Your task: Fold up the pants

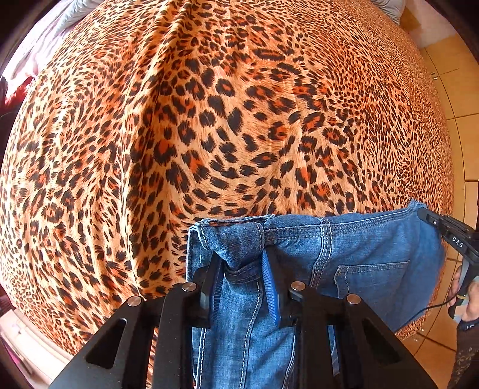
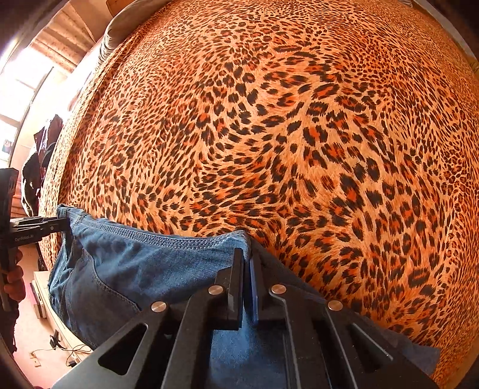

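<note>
— Two grippers hold the pants (image 1: 359,254), yes?

— Yes. The left gripper (image 1: 244,263) has its fingers (image 1: 271,287) closed on the waistband at one end, next to a belt loop. A thick bunch of denim sits between the black finger and the blue ribbed pad.

— And the other one?

— The right gripper (image 2: 247,269) also pinches the blue denim. Its two fingers (image 2: 236,284) are pressed nearly together, with only a thin fold of the waistband edge between them. In the left wrist view it appears at the far right, at the other end of the waistband.

— Where are the pants exactly?

— They are stretched between both grippers, above the near part of the bed cover (image 1: 209,119) with the leopard print. The waistband runs almost straight from one gripper to the other, and the rest hangs down below it. One back pocket (image 1: 371,284) is visible.

— Is anything else around?

— A grey pillow (image 2: 125,27) lies at the far end of the bed, and a tiled floor (image 1: 455,98) is beside it. A hand (image 2: 16,281) holds the left gripper's handle.
</note>
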{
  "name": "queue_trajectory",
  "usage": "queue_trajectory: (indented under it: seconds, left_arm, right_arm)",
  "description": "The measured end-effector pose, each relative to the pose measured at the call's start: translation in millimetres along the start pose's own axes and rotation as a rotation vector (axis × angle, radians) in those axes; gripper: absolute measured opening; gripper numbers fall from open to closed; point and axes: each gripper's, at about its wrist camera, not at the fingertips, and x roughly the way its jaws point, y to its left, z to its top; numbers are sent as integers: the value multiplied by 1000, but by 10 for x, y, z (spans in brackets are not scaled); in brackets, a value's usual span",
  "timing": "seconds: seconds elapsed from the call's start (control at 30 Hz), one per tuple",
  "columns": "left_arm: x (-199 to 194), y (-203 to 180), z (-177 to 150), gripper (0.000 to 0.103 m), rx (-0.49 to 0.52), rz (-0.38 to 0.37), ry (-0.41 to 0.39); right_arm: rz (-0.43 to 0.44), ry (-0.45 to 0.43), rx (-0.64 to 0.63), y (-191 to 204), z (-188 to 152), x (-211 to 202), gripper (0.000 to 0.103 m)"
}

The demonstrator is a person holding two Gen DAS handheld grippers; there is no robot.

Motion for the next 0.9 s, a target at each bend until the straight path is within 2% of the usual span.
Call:
queue_trajectory:
  seconds: [0.07,0.17,0.23,0.27,0.3,0.33,0.4,0.5,0.6,0.67,0.77,0.9]
  left_arm:
    - [-60,39,-67,25,0,-1,-3]
    - [-315,118,-171,25,-19,-79,-18]
    - [-502,169,-222,29,-18,-114,-36]
    - [-602,189,-267,28,-11,-101,-55]
    - [-677,208,-301,29,-2,-85,-79]
    - [-729,229,-328,30,7,-76,-92]
    - [-747,274,-350,32,2,-78,-92]
    - [-668,347,-344,32,-58,-89,-52]
    - [-527,385,-293,32,-130,-139,-9]
    - [-401,371,-237,32,-165,-152,18]
    - [-255,266,-182,32,-166,-116,48]
    - [-198,120,-144,32,-141,-36,47]
  right_arm:
    - [-17,-25,4,33,-17,6,11]
    - [27,-64,55,-64,-115,-197,12]
    - [112,-121,114,-214,-226,-440,13]
    - [165,-154,146,-326,-308,-581,16]
    - [200,-185,183,-465,-403,-721,25]
    - [211,-215,223,-630,-510,-857,29]
    - [191,-263,300,-1023,-762,-1101,40]
    - [73,-279,424,-1660,-1264,-1309,40]
    - [-18,-240,543,-2146,-1819,-1294,42]
    - [-8,-218,623,-2361,-2104,-1163,42]
    - [59,-212,692,-2491,-2262,-957,42]
    - [110,-218,731,-2492,-2230,-696,43]
